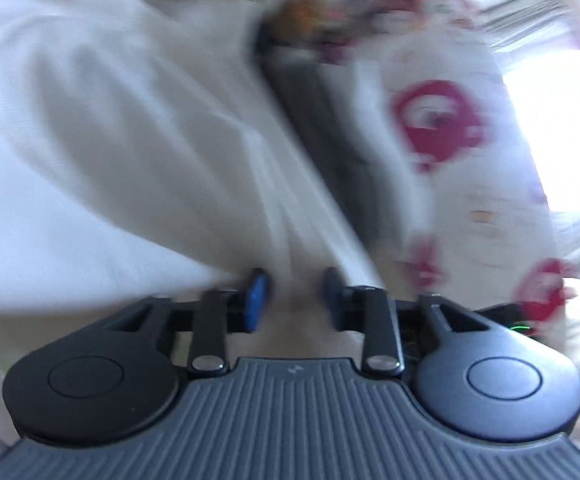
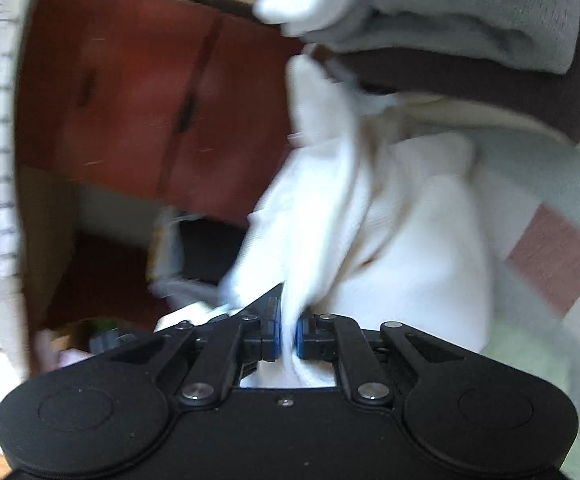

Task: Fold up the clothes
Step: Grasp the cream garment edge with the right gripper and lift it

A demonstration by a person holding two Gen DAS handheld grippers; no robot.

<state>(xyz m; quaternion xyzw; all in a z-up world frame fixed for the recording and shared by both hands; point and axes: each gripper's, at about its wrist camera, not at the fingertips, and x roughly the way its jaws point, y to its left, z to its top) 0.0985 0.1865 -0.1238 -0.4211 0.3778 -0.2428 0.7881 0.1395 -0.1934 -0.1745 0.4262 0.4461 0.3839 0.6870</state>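
R claw (image 2: 286, 336) pinched tight on white cloth (image 2: 389, 248), I'd guess to lift an edge for folding. L claw (image 1: 295, 300) parted, empty, over cloth. Both views blurry.

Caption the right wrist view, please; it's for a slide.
Right gripper shut on a white garment, folded clothes stacked beyond.

Light: bright daylight, blown-out glare at upper right of left wrist view.
Blur: heavy motion smear in both views.
Edges: fisheye bending.
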